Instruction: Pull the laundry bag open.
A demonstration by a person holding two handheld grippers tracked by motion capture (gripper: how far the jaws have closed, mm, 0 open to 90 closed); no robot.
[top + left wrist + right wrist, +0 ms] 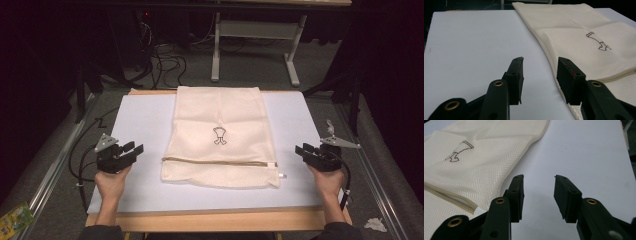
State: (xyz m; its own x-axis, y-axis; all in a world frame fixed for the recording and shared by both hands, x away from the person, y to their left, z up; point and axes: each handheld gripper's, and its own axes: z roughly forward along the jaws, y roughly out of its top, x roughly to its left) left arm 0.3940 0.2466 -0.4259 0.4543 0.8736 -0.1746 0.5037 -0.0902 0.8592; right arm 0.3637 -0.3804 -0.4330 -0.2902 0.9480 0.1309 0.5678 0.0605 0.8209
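A cream mesh zippered laundry bag [220, 137] lies flat mid-table, with the left gripper [134, 150] and right gripper [303, 150] either side of it, both agape and empty. A shallow pinch might snag only the top layer.

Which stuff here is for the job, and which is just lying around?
For the job: mesh bag, its zip, left gripper, right gripper, both open.

Lying about: green packet, crumpled paper, cables, far table's legs.
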